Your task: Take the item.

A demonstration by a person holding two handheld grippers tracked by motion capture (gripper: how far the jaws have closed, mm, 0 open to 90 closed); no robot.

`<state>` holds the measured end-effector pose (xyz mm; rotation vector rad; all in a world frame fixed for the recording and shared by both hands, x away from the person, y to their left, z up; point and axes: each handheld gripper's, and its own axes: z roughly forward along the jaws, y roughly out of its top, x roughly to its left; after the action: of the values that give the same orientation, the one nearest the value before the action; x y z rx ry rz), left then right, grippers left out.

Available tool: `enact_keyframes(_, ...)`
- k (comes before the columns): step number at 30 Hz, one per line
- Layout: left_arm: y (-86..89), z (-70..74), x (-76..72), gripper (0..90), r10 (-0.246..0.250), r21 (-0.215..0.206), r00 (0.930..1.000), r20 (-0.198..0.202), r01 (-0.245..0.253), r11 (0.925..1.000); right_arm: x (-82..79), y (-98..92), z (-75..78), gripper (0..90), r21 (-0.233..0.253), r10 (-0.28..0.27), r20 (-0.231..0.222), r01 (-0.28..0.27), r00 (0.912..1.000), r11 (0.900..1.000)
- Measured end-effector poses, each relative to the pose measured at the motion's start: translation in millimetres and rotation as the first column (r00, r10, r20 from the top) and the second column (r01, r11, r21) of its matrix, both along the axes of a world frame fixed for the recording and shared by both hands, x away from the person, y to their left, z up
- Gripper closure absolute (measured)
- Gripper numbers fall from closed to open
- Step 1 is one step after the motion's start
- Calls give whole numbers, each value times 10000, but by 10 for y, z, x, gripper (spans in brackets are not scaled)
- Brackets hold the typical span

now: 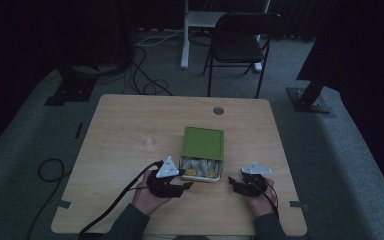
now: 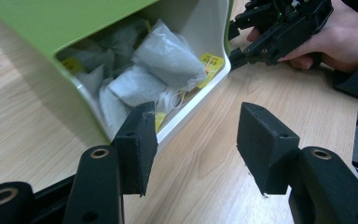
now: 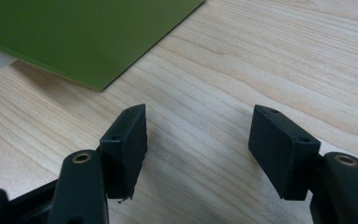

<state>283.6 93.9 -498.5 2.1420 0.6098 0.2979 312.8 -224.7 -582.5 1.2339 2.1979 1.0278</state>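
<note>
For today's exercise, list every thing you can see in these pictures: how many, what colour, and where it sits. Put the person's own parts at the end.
Table: one, light wood, centre of the room.
Box: one, green lid, white inside, on the table in front of the person, partly open.
Tea bags: several, white with yellow tags, inside the box.
Chair: one, black, beyond the table.
Cables: several, black, on the grey floor behind and left of the table.
Left claw: one, black, jaws open, at the box's open end.
Right claw: one, black, jaws open over bare wood, right of the box.
Hands: two, holding the claws at the table's near edge.
</note>
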Motion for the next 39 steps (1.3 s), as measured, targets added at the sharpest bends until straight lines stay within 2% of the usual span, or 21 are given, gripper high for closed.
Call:
enact_keyframes(5, -102, -44, 38, 484, -54, 129, 10000, 54, 54, 9999, 5, 7, 0, 365, -4, 15, -1, -15, 10000, 10000)
enact_keyframes(9, -176, -64, 49, 484, -129, 8, 9999, 49, 129, 9999, 5, 8, 1, 365, -1, 16, -6, -16, 10000, 10000)
enact_keyframes(13, -307, -96, 66, 483, -264, 170, 9995, 150, 261, 9995, 8, 10, 0, 365, -9, 35, 0, -35, 10000, 10000)
enact_keyframes(19, -399, -163, 128, 479, -216, 157, 9997, 123, 214, 9996, 9, 12, 1, 365, -16, 51, -2, -51, 10000, 10000)
enact_keyframes(26, -461, -227, 155, 479, -210, 251, 9997, 98, 208, 9995, 9, 12, 1, 365, -10, 45, -5, -45, 10000, 10000)
enact_keyframes(33, -486, -305, 195, 488, -232, 447, 9997, -116, 237, 9987, 9, 13, 1, 365, -6, 41, -8, -41, 10000, 10000)
enact_keyframes(39, -484, -303, 185, 494, -201, 471, 9997, -115, 206, 9987, 9, 13, 1, 365, -7, 43, -5, -43, 10000, 10000)
